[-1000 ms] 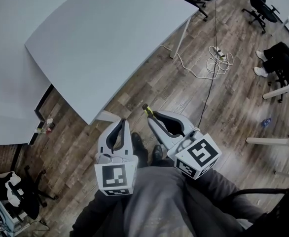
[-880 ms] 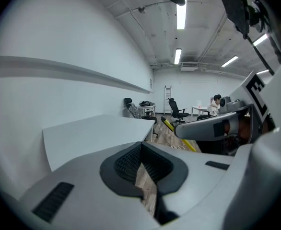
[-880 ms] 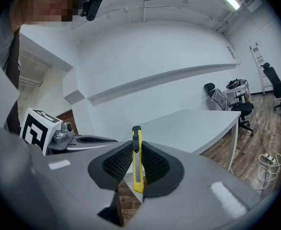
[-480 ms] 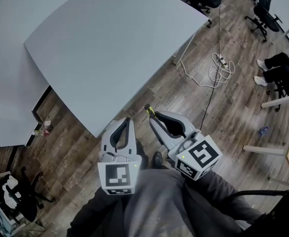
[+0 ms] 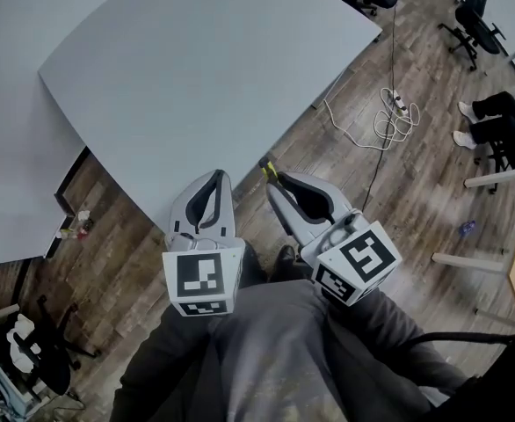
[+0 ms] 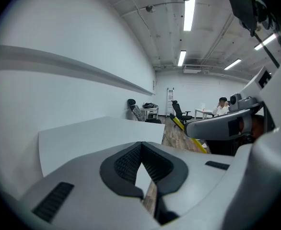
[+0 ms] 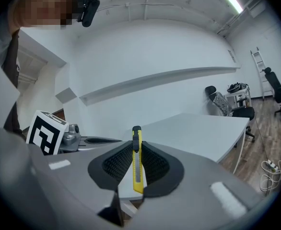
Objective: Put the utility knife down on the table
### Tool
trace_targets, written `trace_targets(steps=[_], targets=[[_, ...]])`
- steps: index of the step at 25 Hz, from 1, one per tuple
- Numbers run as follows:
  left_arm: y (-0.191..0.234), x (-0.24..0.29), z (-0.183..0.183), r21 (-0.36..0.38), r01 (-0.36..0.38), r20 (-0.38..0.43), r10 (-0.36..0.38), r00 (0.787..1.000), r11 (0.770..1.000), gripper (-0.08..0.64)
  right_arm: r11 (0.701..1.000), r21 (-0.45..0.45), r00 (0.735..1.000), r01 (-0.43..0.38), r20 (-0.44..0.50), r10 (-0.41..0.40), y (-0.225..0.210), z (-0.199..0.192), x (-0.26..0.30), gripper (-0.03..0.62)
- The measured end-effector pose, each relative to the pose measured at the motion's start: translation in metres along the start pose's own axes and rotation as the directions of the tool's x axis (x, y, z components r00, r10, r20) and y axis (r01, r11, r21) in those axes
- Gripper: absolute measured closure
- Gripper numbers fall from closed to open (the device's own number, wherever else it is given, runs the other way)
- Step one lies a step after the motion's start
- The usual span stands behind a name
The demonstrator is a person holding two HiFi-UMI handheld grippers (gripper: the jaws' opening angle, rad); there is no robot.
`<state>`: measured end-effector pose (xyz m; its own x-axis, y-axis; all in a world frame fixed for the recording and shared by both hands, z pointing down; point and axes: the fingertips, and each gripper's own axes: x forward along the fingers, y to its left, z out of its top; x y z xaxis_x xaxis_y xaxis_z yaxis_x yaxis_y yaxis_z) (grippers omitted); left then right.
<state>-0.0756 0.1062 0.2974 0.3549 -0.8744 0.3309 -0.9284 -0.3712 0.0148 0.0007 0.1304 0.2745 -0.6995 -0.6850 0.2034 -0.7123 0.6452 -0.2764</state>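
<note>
Right gripper view: the right gripper (image 7: 136,147) clamps the knife (image 7: 137,169) edge-on between its pads, short of the table (image 7: 198,128), apparently held ready for placement. The left gripper (image 6: 141,146) is closed on nothing, idle.

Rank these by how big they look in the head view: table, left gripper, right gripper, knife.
1. table, by far the largest.
2. left gripper and right gripper: they look alike, so no ranking.
3. knife, smallest; only its yellow tip shows.
</note>
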Motion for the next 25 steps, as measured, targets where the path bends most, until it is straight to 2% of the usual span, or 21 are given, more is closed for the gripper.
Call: trace_targets(steps=[8,19,25], targets=[[0.012,0.03,0.012,0.016,-0.032,-0.002,0.032,0.999,0.999,0.557,1.0,0.008,1.0,-0.008,0.01,0.008,-0.023,0.006,0.013,0.535],[-0.011,0.085,0.02,0.02,-0.052,-0.042,0.053,0.998,0.998,0.557,0.998,0.034,0.999,-0.044,-0.004,0.044,-0.084,0.017,0.021,0.535],[-0.015,0.108,0.029,0.018,-0.094,-0.051,0.095,0.994,0.995,0.557,0.996,0.032,0.996,-0.088,-0.007,0.088,-0.111,0.026,0.029,0.535]])
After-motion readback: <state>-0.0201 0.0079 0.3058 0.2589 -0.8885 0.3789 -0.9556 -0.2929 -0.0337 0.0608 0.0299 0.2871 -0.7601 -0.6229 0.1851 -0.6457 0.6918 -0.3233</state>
